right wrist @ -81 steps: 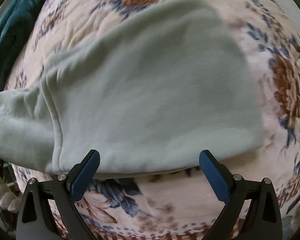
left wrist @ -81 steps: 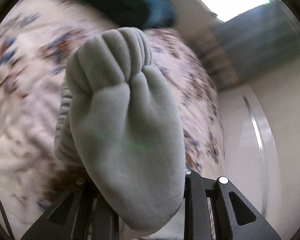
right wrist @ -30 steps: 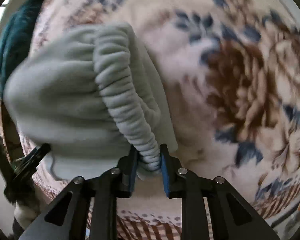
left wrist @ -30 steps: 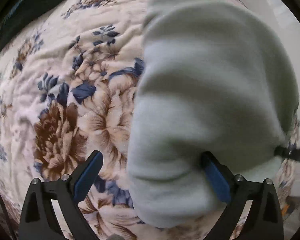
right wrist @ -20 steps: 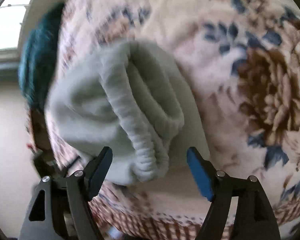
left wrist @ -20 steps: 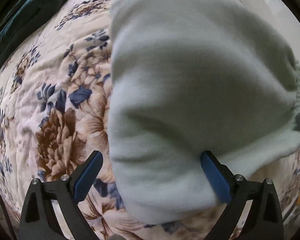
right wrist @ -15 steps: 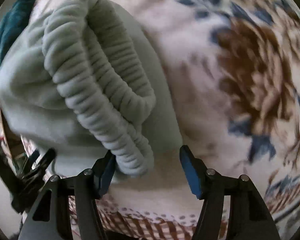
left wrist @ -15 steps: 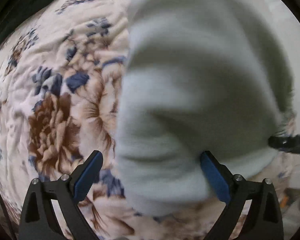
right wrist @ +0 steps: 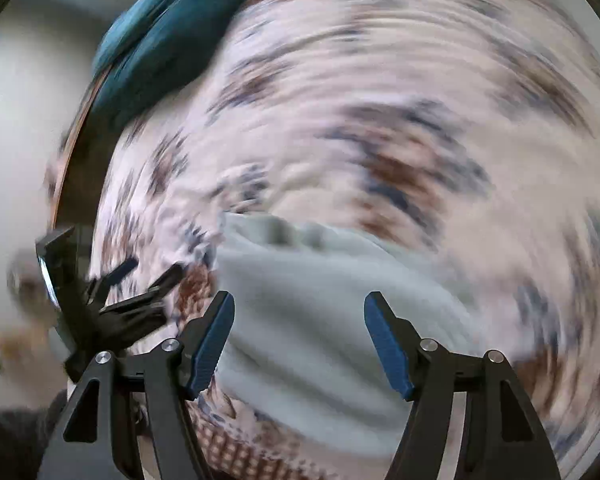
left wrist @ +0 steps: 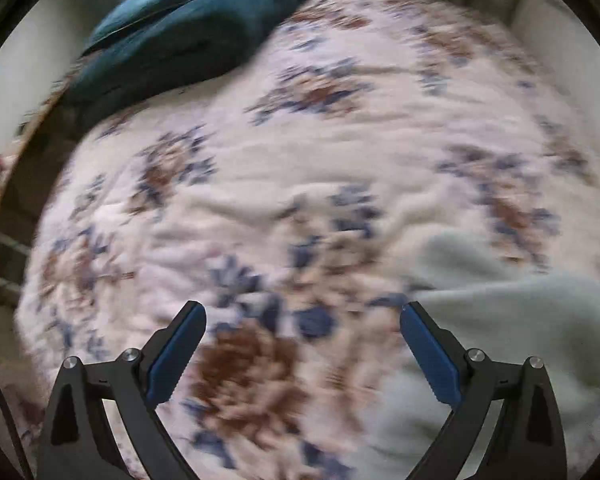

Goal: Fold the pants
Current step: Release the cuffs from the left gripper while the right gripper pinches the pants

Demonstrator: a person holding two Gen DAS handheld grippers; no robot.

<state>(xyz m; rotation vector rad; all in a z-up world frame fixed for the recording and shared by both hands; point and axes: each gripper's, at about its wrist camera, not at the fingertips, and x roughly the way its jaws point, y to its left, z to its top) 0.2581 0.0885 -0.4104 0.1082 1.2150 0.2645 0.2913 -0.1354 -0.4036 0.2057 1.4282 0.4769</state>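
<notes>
The pale grey-green fleece pants [left wrist: 512,320] lie folded on the floral bedspread [left wrist: 300,160], at the lower right of the left wrist view. My left gripper [left wrist: 300,344] is open and empty, just left of the pants. In the right wrist view the pants [right wrist: 312,292] lie between and beyond my open right gripper [right wrist: 300,336], which holds nothing. The left gripper also shows there at the left [right wrist: 112,300]. Both views are motion-blurred.
Dark teal pillows [left wrist: 188,36] lie at the head of the bed, also in the right wrist view [right wrist: 168,36]. The bed's left edge and a pale wall [right wrist: 28,120] are at the left. A checked border [right wrist: 228,452] marks the bedspread's near edge.
Both grippers have let go of the pants and pulled back; the right one opened wide. The pants now lie on the bed, and both cameras swung up toward the pillows.
</notes>
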